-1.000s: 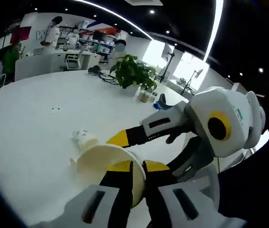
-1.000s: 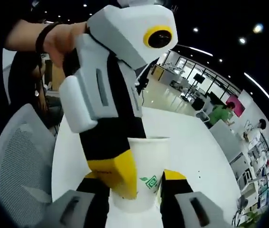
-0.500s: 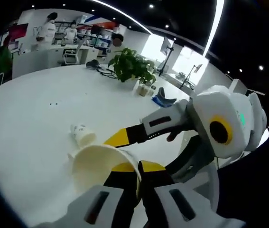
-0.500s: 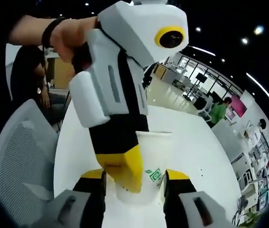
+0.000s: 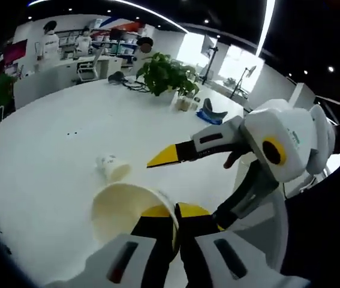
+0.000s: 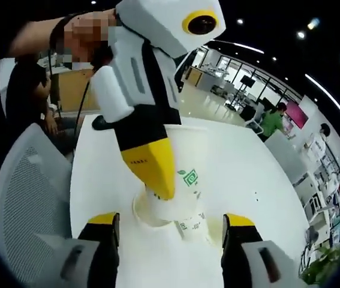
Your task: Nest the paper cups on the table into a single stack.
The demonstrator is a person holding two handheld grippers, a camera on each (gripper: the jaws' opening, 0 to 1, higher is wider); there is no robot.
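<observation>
Left gripper (image 5: 175,223) clamped on the rim of a white paper cup with a green logo (image 5: 131,207), yellow-tipped jaws pinching its wall, the cup's mouth turned toward the camera. In the right gripper view, that same cup (image 6: 178,174) seated upright in the mouth of a second white paper cup (image 6: 149,213), whose lower part is hidden. Right gripper (image 6: 171,231) spread wide, jaws apart on either side of the nested pair and touching neither. Beside them, a third printed cup lying on its side (image 6: 190,225), partly cut off behind the stack. In the left gripper view, seen farther out on the bare surface (image 5: 113,167), near the right gripper (image 5: 175,157). Plenty of open round white bench (image 5: 50,162) all around. Green potted plant (image 5: 165,75) toward the far edge; grey mesh chair (image 6: 26,198) at the near rim.
</observation>
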